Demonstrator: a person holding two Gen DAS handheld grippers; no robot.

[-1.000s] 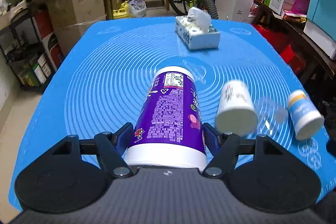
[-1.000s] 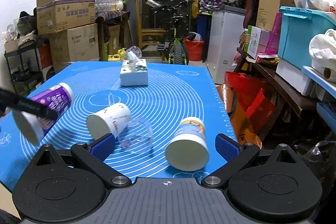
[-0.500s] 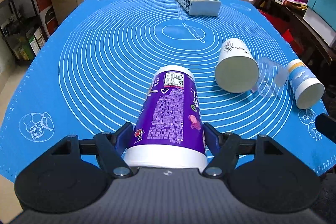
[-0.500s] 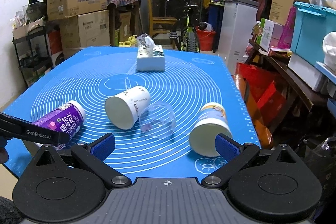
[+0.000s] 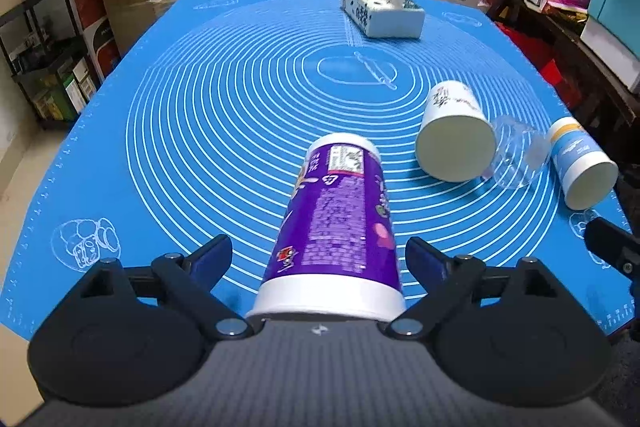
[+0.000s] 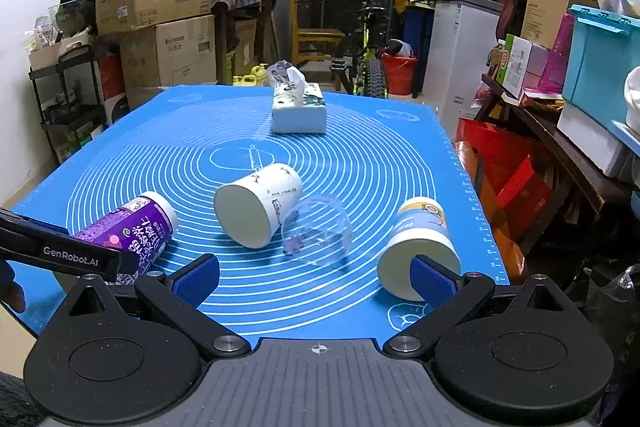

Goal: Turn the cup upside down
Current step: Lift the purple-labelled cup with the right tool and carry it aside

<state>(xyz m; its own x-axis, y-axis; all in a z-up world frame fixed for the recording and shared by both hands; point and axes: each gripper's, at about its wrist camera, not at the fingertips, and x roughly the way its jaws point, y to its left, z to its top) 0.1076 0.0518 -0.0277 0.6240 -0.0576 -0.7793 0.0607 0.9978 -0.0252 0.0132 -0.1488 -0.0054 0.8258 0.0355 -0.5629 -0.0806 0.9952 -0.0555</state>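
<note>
Left gripper (image 5: pixel 319 254) gapes around the purple cup (image 5: pixel 336 223) lying between.

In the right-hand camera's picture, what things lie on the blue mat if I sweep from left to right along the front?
purple cup → white paper cup → clear plastic cup → yellow-and-blue cup. All lie on their sides on the blue mat.

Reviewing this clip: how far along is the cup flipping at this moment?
Nothing looks finished: the purple cup, white paper cup, clear plastic cup and blue-and-white cup all lie on their sides on the blue mat. In hand: none; the left gripper stands open around the purple cup, fingers apart from it. The right gripper is open, empty. Every flip remains.
</note>
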